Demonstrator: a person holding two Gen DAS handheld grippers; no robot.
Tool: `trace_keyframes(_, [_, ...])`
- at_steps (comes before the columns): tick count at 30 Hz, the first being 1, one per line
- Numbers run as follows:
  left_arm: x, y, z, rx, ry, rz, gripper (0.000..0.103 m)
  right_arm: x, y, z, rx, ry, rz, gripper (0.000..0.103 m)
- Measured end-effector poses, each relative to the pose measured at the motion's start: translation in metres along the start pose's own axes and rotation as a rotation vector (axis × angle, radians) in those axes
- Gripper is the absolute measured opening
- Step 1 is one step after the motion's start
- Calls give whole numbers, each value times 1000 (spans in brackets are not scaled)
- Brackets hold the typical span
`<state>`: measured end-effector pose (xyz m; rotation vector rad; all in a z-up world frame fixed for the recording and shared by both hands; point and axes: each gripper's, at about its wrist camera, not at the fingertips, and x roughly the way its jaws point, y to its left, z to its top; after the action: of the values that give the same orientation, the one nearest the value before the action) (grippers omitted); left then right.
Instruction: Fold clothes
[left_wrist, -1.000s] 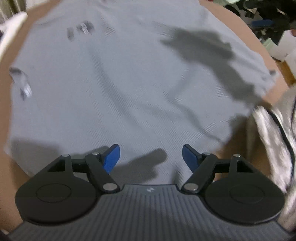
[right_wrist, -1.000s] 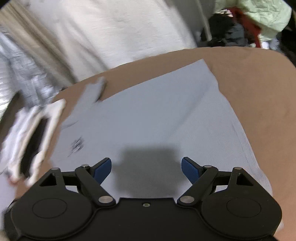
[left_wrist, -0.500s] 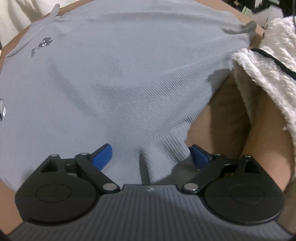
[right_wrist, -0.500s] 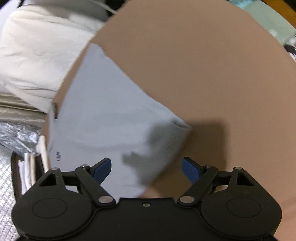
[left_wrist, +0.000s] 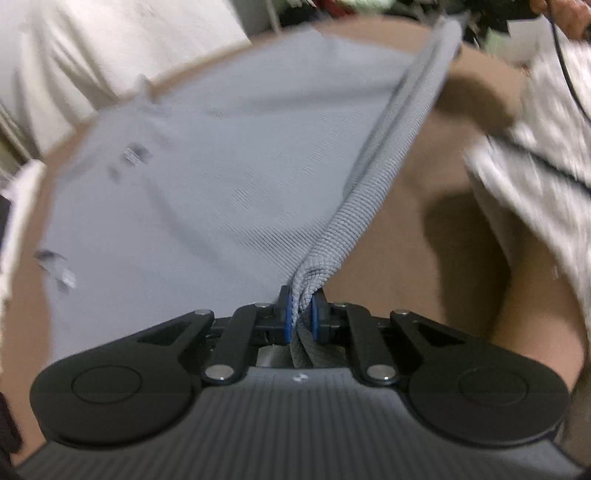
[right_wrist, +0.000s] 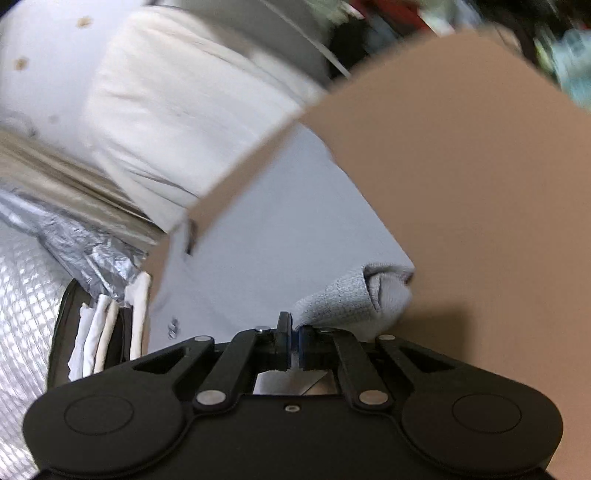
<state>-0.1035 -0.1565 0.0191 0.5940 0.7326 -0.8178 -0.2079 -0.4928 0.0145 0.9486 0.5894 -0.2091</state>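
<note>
**foldnoob:** How far along does this look? The grey knit shirt (left_wrist: 229, 192) is mostly flat on the brown desk (left_wrist: 436, 236), nothing folded over yet that I can see.

**seamripper:** Early, I'd say. It's at the grab stage. The left tool (left_wrist: 300, 314) has its jaws closing, blue pads (left_wrist: 283, 314) already pinching a bunched bit of the ribbed hem right at the tips. From there the hem runs taut, up and away to the far right, so that edge is lifted off the desk. The rest of the shirt spreads ahead and to the left of the tool.

**foldnoob:** And the other one?

**seamripper:** The right tool (right_wrist: 294, 343) has its jaws together, clamped on a corner of the same shirt. A rolled lump of it sits just ahead-right of the tips, with the flat part stretching forward-left. The whole fold is still left: carry the edge over, lay it down, smooth it. Blurry though, so don't trust the finer details.
</note>
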Motion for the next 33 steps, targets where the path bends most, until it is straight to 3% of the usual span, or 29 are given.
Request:
trace_keyframes(2, [-11, 12, 9, -10, -73, 41, 10, -3, 25, 4, -73, -51, -10, 6])
trace_keyframes(4, [-18, 26, 13, -63, -152, 68, 15, -7, 47, 7, -155, -102, -56, 6])
trace_keyframes(5, [-18, 32, 13, -97, -185, 83, 22, -6, 56, 8, -191, -124, -85, 6])
trace_keyframes(6, [-12, 36, 11, -101, -183, 95, 31, -4, 64, 10, -218, -144, -111, 6])
trace_keyframes(7, [-5, 38, 9, -89, -163, 105, 31, -1, 72, 11, -244, -164, -137, 6])
trace_keyframes(9, [8, 43, 5, -66, -124, 126, 13, 8, 83, 18, -240, -184, -163, 5])
trace_keyframes(13, [15, 64, 22, -101, -189, 216, 11, 28, 118, 33, -254, -224, -187, 5])
trace_keyframes(14, [15, 73, 27, -138, -217, 247, 17, 36, 129, 38, -274, -236, -215, 4])
trace_keyframes(16, [17, 91, 32, -220, -239, 304, 47, 57, 150, 47, -308, -257, -280, 4])
trace_keyframes(17, [21, 99, 32, -254, -217, 317, 67, 68, 157, 52, -313, -264, -307, 4])
trace_keyframes(19, [30, 112, 32, -314, -142, 325, 71, 94, 159, 57, -316, -264, -363, 4])
trace_keyframes(23, [27, 110, 0, -480, -44, 231, 71, 139, 137, 50, -320, -238, -489, 4])
trace_keyframes(26, [17, 94, -34, -571, -38, 139, 72, 150, 120, 41, -313, -203, -513, 4])
trace_keyframes(33, [28, 72, -36, -529, -126, 56, 76, 132, 137, 41, -356, -266, -462, 4])
